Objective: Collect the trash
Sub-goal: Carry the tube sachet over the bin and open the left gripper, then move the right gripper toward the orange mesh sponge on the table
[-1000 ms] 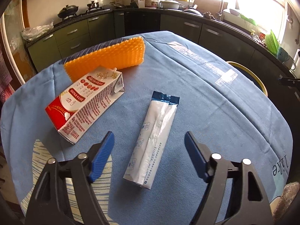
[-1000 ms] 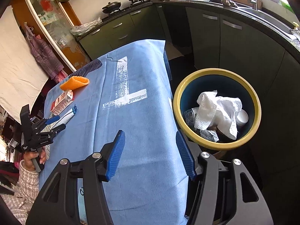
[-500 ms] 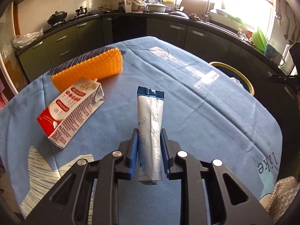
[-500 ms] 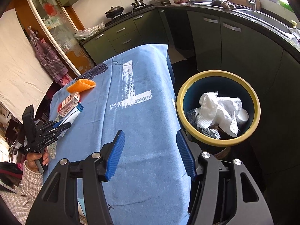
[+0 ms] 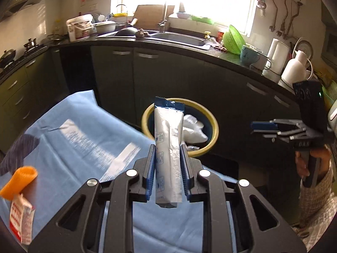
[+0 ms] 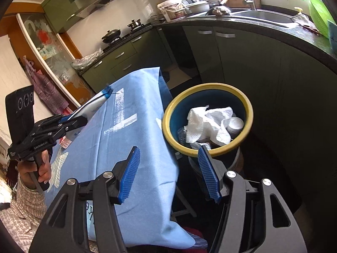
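Note:
My left gripper (image 5: 167,154) is shut on a long white wrapper with blue ends (image 5: 167,139), held up in the air and pointing toward the yellow-rimmed bin (image 5: 212,126) beyond the table's far edge. In the right wrist view the same gripper (image 6: 78,120) holds the wrapper (image 6: 94,104) above the blue tablecloth (image 6: 137,139). My right gripper (image 6: 168,168) is open and empty, low beside the table and close to the bin (image 6: 166,124), which holds white paper towels (image 6: 202,122) and cups.
An orange sponge (image 5: 20,179) and a red-and-white carton (image 5: 21,219) lie on the table at the left. Dark kitchen cabinets (image 5: 168,76) and a sink counter stand behind the bin. The right gripper also shows in the left wrist view (image 5: 261,127).
My left gripper closed on the wrapper, lifted it off the table and swung toward the bin. The right gripper moved slightly nearer the bin and stayed open.

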Demonstrator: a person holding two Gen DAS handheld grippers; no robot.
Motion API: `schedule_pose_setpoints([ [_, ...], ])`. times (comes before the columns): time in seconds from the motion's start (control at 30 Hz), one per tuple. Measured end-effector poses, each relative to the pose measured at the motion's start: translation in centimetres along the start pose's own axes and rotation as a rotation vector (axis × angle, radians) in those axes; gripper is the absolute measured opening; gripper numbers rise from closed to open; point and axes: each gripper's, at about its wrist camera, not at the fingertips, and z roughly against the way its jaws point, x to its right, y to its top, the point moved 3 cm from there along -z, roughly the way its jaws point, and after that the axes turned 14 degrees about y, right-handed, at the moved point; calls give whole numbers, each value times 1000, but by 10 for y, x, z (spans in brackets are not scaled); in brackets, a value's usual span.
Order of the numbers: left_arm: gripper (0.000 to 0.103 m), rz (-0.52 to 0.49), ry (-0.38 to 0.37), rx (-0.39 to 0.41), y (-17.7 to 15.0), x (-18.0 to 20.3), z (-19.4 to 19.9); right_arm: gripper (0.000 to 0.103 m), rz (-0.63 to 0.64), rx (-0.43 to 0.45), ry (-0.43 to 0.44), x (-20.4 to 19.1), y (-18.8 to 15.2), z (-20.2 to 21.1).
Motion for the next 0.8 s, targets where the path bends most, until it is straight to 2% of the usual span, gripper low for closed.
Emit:
schedule_pose_setpoints([
  [0.07, 22, -9, -39, -20, 21, 23, -28, 58, -32, 22, -15, 16, -5, 14],
  [0.2, 23, -28, -52, -86, 48, 59, -91, 58, -94, 55, -46, 45, -16, 40],
  [0.3, 28, -25, -45, -154, 52, 74, -133, 58, -134, 80, -67, 64, -22, 57],
  [0.4, 36, 2, -38, -186, 49, 73, -146, 58, -150, 96, -74, 73, -25, 66],
  [0.47, 39, 24, -44, -165, 45, 61, -131, 58, -146, 91, -70, 74, -24, 65],
  [0.5, 49, 37, -41, -142, 43, 52, -118, 58, -141, 81, -67, 73, -23, 62],
  [0.57, 59, 89, -29, -72, 35, 25, -81, 58, -129, 59, -49, 69, -19, 49],
  [0.63, 63, 143, -4, 6, 20, -8, -39, 58, -99, 23, -28, 57, -13, 31],
  [0.8, 69, 258, 163, 175, -45, -98, 56, 58, 57, -111, 59, -5, 14, -37],
])
